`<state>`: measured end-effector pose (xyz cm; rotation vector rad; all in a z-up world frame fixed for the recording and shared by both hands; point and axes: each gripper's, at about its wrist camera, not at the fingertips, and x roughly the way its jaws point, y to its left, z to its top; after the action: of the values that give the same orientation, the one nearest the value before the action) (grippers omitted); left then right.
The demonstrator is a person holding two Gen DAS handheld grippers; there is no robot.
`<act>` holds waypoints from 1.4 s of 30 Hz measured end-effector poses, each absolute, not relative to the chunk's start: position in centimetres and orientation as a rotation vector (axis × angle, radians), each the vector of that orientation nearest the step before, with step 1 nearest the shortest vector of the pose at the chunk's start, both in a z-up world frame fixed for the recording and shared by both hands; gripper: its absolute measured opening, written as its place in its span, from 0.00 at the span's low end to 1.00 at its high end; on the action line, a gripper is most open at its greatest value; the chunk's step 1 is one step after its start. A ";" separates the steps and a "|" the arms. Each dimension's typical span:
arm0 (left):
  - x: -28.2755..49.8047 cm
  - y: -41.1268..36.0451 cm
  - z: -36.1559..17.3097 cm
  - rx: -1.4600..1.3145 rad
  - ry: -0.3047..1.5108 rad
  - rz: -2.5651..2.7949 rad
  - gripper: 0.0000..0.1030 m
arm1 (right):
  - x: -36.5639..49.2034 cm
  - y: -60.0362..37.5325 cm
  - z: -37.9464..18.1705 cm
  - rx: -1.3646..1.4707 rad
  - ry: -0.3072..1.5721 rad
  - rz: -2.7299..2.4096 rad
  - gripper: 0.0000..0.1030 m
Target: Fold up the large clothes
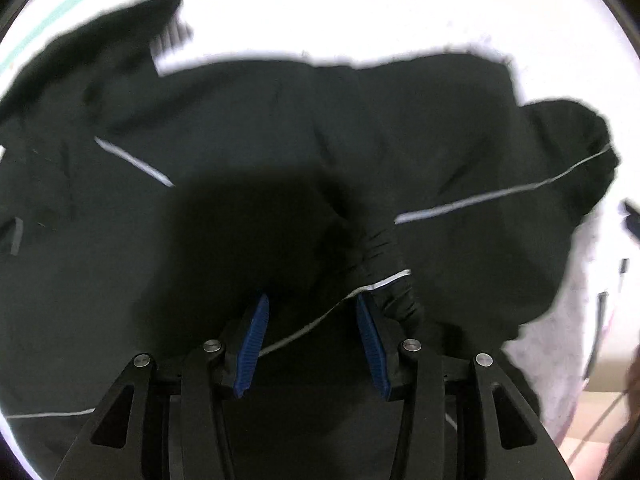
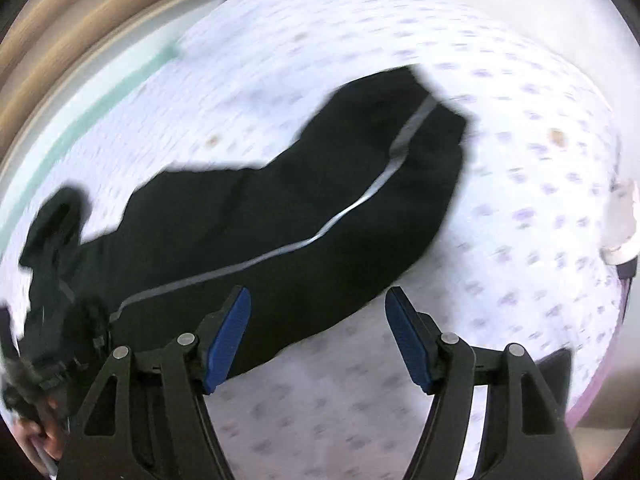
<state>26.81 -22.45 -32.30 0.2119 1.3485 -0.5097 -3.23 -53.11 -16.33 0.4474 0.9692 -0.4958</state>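
Note:
A large black jacket (image 1: pixel 280 128) with thin grey-white piping lies spread over a bed with a white sheet (image 1: pixel 360 12). My left gripper (image 1: pixel 312 304) is open right over the jacket, its blue pads either side of a gathered black cuff (image 1: pixel 384 264) and a line of piping. In the right wrist view a black sleeve (image 2: pixel 300 200) with a grey stripe lies across the purple-dotted sheet (image 2: pixel 520 200). My right gripper (image 2: pixel 318 300) is open just above the sleeve's near edge, holding nothing.
A wooden bed frame (image 2: pixel 60 40) and a teal strip (image 2: pixel 100 108) run along the far left. A white object (image 2: pixel 622 224) lies at the right edge of the bed. The other handheld device and a hand (image 2: pixel 36 408) show at lower left.

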 end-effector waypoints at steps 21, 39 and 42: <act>27.2 -22.5 -32.6 0.243 1.344 -0.573 0.48 | 2.3 -65.4 -19.7 0.667 0.858 -0.466 0.43; 22.3 -3.6 -24.7 0.007 1.225 -0.332 0.48 | 7.6 -40.6 -11.9 0.257 0.859 -0.106 0.26; 21.3 0.1 -23.6 -0.044 1.208 -0.272 0.48 | 8.1 -35.2 -11.3 0.174 0.856 -0.064 0.25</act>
<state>21.35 0.07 -23.63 -0.0441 1.2079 -0.2718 8.09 -35.17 -11.29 0.1745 0.8560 -0.0636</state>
